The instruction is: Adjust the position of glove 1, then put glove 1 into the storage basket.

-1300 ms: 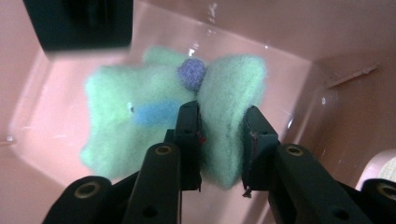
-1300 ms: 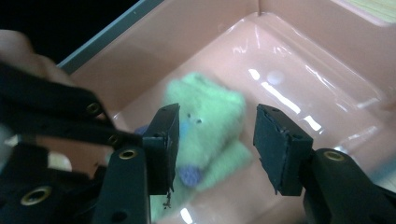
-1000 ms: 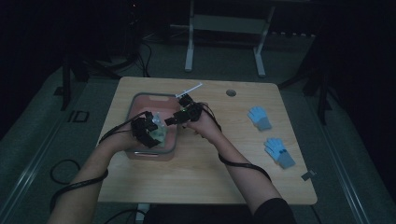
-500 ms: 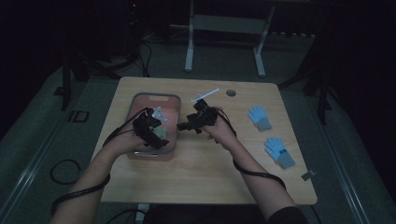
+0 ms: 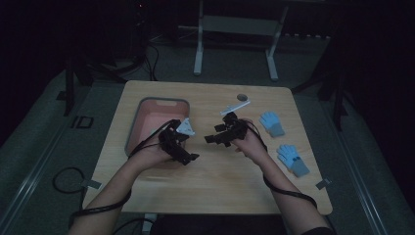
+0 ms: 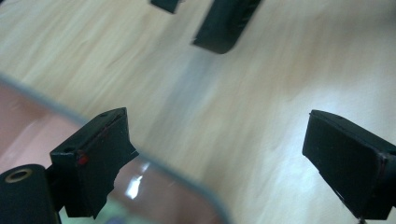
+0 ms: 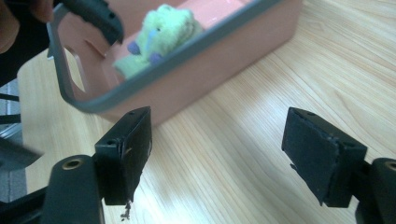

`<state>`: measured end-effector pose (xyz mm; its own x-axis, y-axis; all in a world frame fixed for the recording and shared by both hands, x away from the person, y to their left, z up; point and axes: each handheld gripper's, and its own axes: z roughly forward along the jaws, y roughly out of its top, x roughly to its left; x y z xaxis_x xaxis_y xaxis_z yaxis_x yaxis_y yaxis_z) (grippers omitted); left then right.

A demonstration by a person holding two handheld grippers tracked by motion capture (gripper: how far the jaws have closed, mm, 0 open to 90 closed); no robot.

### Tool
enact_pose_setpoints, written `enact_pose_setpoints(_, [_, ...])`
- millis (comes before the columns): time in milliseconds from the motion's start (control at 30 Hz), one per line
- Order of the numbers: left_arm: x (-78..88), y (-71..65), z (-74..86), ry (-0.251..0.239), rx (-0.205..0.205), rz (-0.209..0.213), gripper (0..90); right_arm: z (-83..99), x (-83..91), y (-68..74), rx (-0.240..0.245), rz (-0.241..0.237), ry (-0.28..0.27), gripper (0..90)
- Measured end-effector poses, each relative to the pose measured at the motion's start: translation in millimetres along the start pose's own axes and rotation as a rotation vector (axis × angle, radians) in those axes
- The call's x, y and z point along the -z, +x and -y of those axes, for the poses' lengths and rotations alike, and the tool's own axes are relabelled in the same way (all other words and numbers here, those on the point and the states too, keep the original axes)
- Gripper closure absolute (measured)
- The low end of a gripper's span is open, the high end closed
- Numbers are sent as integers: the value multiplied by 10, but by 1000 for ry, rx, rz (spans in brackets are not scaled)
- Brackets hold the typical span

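Green glove [image 7: 156,35] lies in pink bin [image 7: 243,56], cuff toward corner.

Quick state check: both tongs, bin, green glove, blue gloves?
Left tongs: open, nothing between them, just been opening.
Right tongs: open, nothing between them, just been opening.
Bin: upright on the table, no lid.
Green glove: lying inside the bin.
Blue gloves: flat on the table, apart from each other.

Black two-jaw left gripper [image 5: 192,157] and right gripper [image 5: 209,139] — blocky matte pads, brass-ringed screw holes, grey three-cornered plate, black trailing cables — bare forearms.
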<state>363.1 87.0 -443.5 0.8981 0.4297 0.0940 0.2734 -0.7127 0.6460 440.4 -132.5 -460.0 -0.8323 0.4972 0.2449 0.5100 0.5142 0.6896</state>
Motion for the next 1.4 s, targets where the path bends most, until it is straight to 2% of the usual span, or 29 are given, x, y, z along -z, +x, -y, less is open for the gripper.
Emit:
enact_pose_setpoints(167, [-113,-186,-93,-8,-25,30,71,153,132,-102,5,27,-1,236])
enact_pose_setpoints(233, [-175,-254,-128,6,-41,53,20,214,183,-157,4,54,5,246])
enact_pose_setpoints(300, [-233,-322,-154,6,-60,63,17,276,238,-208,-17,40,-11,246])
enact_pose_setpoints(433, [-338,-418,-176,-24,-58,80,17,398,348,-269,-54,48,-30,208])
enact_pose_setpoints(533, [-443,-508,-166,-44,-50,62,17,483,431,-297,-80,65,-45,170])
enact_pose_setpoints(567, [-463,-533,-161,-51,-46,53,17,530,472,-307,-80,80,-51,136])
enact_pose_setpoints(733, [-583,-640,-107,-100,-18,66,17,694,606,-363,-70,107,-61,143])
enact_pose_setpoints(767, [-610,-655,-90,-105,-8,73,17,734,646,-379,-64,114,-72,174])
enact_pose_setpoints(800, [-631,-666,-71,-104,-15,67,17,773,693,-399,-61,121,-88,228])
enact_pose_setpoints(900, [-702,-700,-7,-98,-20,63,17,870,814,-472,-66,168,-115,308])
enact_pose_setpoints(967, [-774,-739,48,-81,-24,73,17,928,895,-534,-75,193,-119,340])
enact_pose_setpoints(1033, [-834,-770,96,-63,-43,75,17,985,968,-615,-72,235,-114,413])
enact_pose_setpoints(1100, [-872,-789,140,-55,-48,70,17,1023,1013,-698,-77,259,-118,432])
enact_pose_setpoints(1200, [-920,-812,215,-38,-52,77,17,1081,1106,-893,-113,334,-120,478])
enact_pose_setpoints(1267, [-930,-818,249,-33,-57,81,17,1112,1155,-1008,-156,357,-123,506])
enact_pose_setpoints(1333, [-937,-818,291,-28,-55,92,17,1156,1205,-1143,-197,393,-124,570])
enact_pose_setpoints(1400, [-939,-812,314,-21,-53,97,18,1184,1227,-1240,-220,414,-124,576])
